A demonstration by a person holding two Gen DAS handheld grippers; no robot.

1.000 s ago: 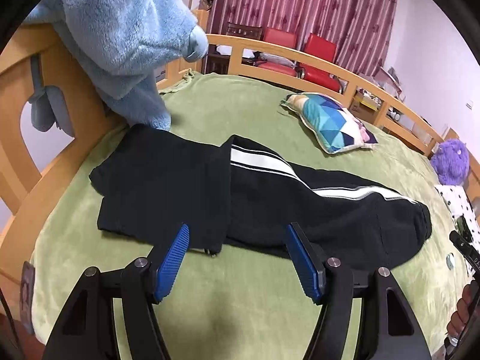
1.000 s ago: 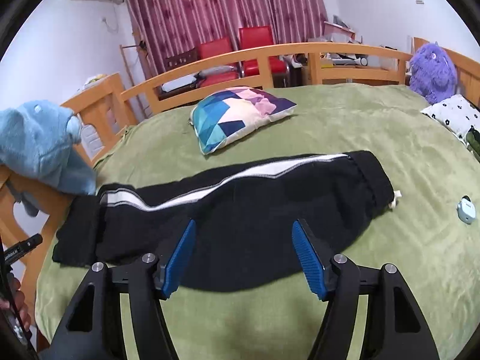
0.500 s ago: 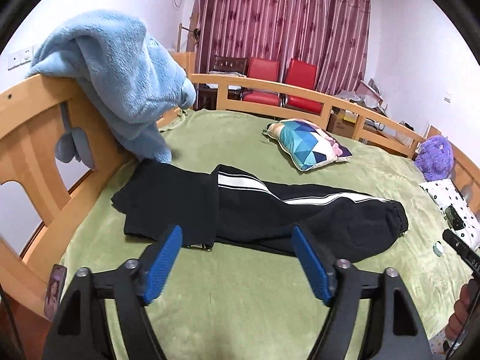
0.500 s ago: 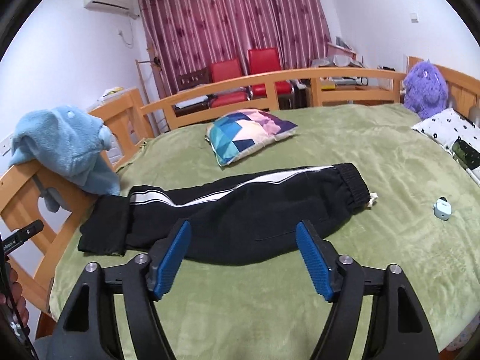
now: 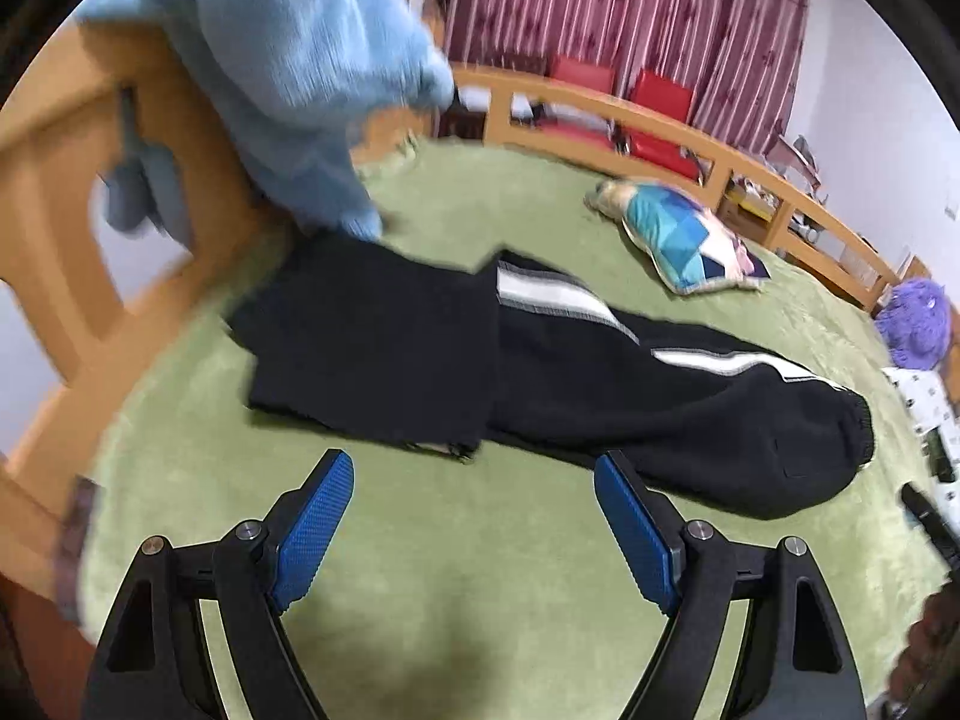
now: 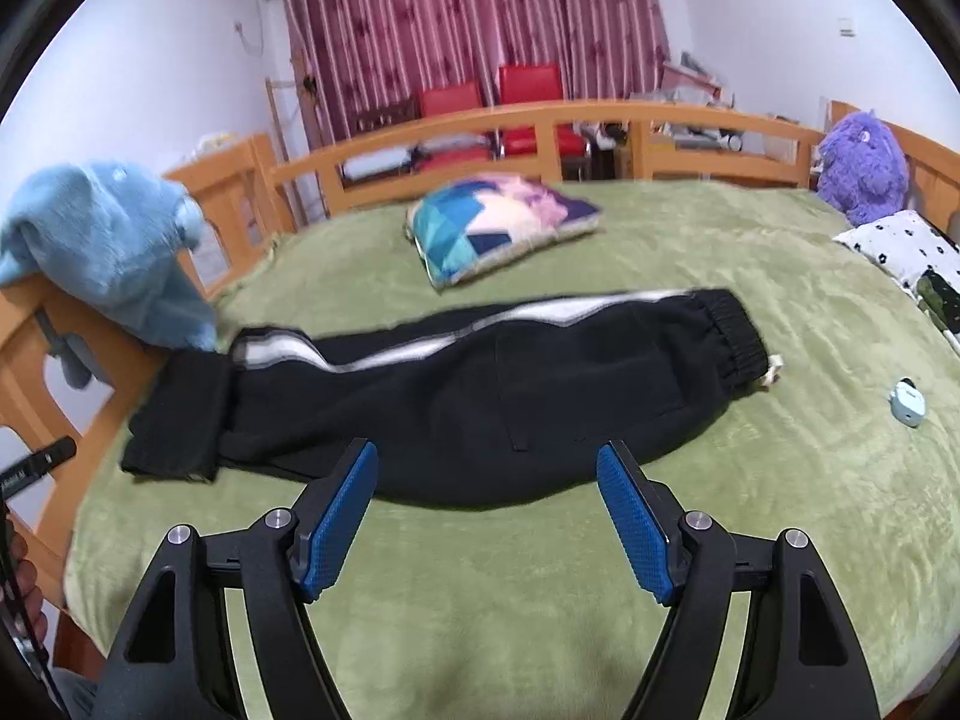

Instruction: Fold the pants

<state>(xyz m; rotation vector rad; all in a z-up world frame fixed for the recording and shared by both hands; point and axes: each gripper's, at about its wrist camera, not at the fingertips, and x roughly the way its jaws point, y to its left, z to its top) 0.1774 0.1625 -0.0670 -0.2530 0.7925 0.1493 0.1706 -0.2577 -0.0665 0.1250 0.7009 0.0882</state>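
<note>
Black pants [image 5: 540, 384] with white side stripes lie flat across the green bed, the leg ends folded back over themselves at the left, the waistband at the right. They also show in the right wrist view [image 6: 480, 396]. My left gripper [image 5: 474, 480] is open and empty, just short of the folded leg end's near edge. My right gripper [image 6: 486, 468] is open and empty, above the near edge of the pants' seat.
A light blue plush [image 5: 288, 60] hangs over the wooden bed rail [image 5: 90, 180] at the left. A patterned pillow [image 6: 492, 228] lies beyond the pants. A purple plush [image 6: 864, 162] and a dotted pillow [image 6: 906, 246] sit at the right. A small blue object [image 6: 909, 402] lies near the waistband.
Both grippers pulled back and up half a second ago, then moved in close to the pants again. Both stayed open. The pants have not moved.
</note>
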